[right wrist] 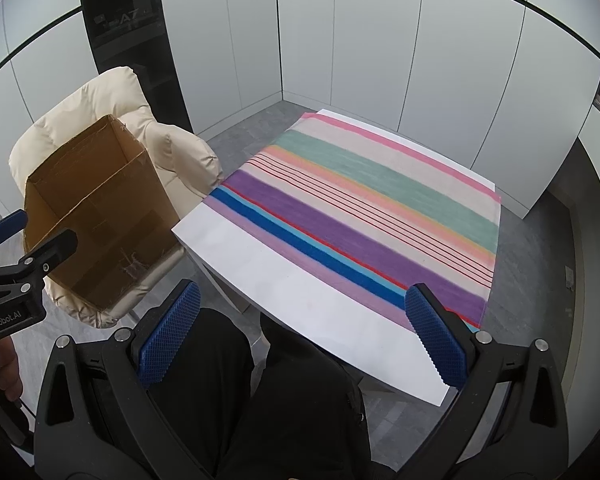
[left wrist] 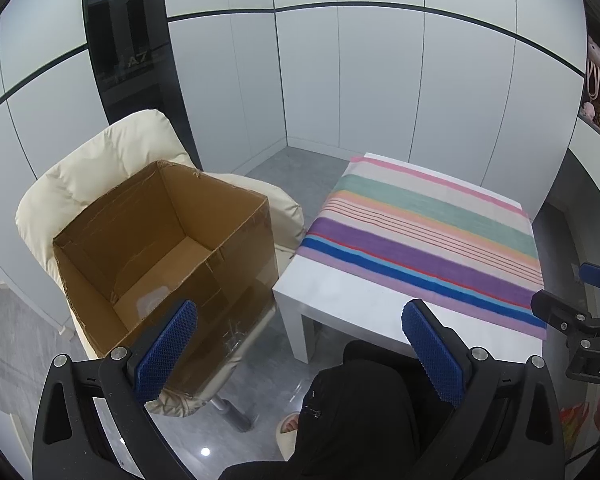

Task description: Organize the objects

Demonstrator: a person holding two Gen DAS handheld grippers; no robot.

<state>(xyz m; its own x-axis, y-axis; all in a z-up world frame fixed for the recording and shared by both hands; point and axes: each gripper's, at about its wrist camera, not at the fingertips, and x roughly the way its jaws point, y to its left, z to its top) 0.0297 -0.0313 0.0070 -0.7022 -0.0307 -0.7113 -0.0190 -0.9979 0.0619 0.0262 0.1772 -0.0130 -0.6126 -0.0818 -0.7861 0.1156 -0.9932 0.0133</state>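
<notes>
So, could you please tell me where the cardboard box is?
The cardboard box sits open on the cream chair, left of the white table.

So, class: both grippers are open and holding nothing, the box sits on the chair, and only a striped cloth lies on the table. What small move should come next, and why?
Probably reach the right gripper toward the near edge of the striped cloth. It is the only loose thing on the white table, the cardboard box on the cream chair looks nearly empty, and the left gripper is open too.
</notes>
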